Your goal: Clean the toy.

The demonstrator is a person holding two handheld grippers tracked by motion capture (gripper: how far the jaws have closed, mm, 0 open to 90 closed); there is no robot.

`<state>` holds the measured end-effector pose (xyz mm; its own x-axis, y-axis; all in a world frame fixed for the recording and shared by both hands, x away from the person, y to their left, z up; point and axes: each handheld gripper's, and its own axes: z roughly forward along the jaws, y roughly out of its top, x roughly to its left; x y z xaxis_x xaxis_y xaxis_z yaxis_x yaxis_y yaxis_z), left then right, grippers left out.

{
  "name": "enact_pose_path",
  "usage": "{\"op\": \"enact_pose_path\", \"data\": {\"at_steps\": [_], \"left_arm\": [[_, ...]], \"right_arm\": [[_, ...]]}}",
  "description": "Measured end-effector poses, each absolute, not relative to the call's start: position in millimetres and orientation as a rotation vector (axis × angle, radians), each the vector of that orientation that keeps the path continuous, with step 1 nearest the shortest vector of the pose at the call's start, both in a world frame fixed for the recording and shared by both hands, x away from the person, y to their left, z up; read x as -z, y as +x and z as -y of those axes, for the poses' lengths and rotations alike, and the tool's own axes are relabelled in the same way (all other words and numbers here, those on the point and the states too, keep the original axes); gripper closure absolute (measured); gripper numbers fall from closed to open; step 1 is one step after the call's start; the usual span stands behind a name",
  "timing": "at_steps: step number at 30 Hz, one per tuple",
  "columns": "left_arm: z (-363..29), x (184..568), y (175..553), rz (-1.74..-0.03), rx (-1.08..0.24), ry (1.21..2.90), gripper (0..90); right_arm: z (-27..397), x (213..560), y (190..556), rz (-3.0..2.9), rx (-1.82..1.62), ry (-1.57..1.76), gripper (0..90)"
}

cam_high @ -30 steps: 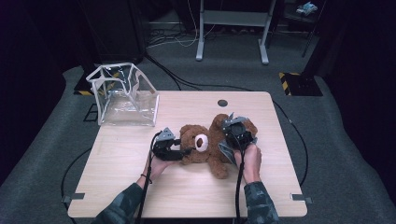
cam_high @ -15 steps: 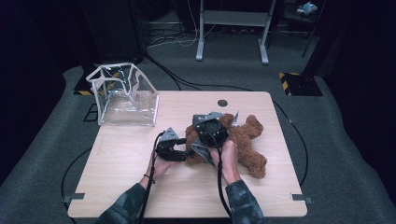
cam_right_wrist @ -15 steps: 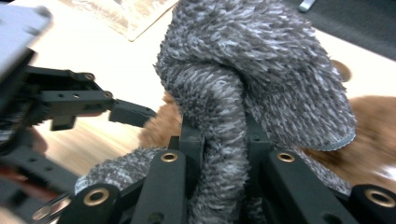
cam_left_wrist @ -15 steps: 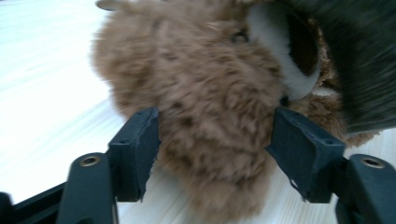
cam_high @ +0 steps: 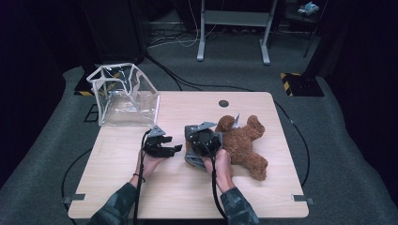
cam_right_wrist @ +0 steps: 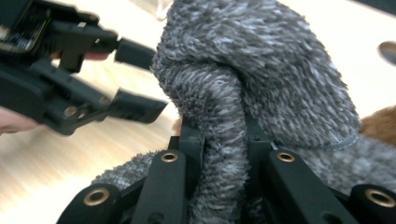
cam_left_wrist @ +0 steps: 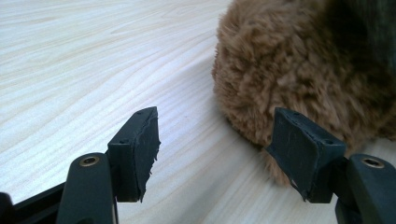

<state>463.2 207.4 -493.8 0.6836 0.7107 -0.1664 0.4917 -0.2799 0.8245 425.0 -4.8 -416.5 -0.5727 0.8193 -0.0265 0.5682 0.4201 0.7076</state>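
Right gripper (cam_right_wrist: 223,140) pinching grey cloth (cam_right_wrist: 261,79).
Left gripper (cam_left_wrist: 215,144) jaws spread, just opened, empty, beside teddy bear (cam_high: 244,140) on table (cam_high: 141,187).

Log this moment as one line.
right gripper: shut on grey fuzzy cloth | left gripper: open, jaws just opening, beside teddy bear | table

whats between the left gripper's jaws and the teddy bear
Only bare wooden table. In the left gripper view the left gripper stands open with nothing between its jaws, and the brown teddy bear lies just ahead, beside the right-hand jaw.
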Motion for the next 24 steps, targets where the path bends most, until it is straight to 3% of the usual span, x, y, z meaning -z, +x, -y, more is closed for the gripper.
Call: {"op": "enact_pose_path", "data": {"at_steps": [24], "left_arm": [[-181.2, 491.0, 478.4, -0.994, -0.308, 1.949, 32.6]], "right_arm": [[0.1, 450.6, 398.7, -2.345, -1.001, 1.173, 76.0]]}}
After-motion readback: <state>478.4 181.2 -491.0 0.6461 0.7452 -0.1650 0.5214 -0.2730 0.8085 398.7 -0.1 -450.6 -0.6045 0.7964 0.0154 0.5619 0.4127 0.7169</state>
